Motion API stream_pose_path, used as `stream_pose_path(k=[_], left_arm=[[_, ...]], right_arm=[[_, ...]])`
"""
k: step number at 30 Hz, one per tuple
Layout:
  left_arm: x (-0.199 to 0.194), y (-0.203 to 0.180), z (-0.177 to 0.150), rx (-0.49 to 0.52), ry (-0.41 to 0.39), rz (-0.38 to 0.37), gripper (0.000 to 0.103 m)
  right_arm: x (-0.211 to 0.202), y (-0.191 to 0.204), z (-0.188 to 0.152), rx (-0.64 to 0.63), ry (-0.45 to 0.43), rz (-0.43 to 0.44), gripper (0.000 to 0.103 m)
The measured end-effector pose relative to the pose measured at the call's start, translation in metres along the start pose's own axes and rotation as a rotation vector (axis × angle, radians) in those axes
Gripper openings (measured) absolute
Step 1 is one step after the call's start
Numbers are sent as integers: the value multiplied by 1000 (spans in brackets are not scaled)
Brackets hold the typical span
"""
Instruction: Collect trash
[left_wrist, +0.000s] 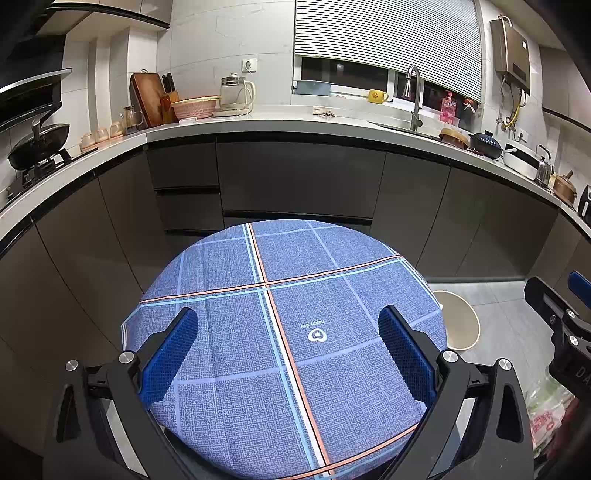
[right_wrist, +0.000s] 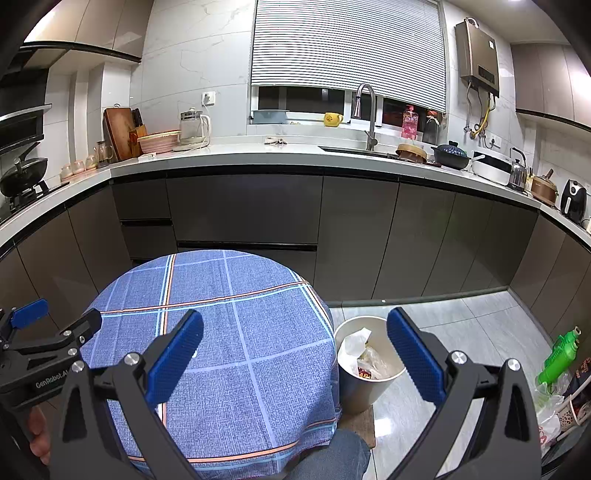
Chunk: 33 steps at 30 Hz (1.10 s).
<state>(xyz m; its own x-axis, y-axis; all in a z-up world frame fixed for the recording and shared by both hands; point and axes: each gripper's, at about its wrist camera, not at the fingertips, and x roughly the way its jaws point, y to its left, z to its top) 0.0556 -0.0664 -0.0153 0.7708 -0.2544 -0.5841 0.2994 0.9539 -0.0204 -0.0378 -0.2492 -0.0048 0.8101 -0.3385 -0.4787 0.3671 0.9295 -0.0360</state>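
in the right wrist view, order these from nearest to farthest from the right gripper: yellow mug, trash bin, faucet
1. trash bin: on the floor right of the round table, just beyond the right gripper and its open jaws.
2. faucet: at the sink on the far counter.
3. yellow mug: on the windowsill behind the counter, left of the faucet, slightly farther back.

Table: I saw a round table (left_wrist: 280, 332), standing on the floor.
Cover: a blue checked cloth (right_wrist: 221, 332) lay over its whole top.
Floor: grey tiles (right_wrist: 461, 332) carried a cream bin (right_wrist: 364, 391), just beside the table's right edge.
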Motion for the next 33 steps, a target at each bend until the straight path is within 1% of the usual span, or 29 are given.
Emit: stream_pose_path(k=[33], left_arm=[[0,0,0,-3,-1,-1,95]], right_arm=[[0,0,1,-1,2,-1,100]])
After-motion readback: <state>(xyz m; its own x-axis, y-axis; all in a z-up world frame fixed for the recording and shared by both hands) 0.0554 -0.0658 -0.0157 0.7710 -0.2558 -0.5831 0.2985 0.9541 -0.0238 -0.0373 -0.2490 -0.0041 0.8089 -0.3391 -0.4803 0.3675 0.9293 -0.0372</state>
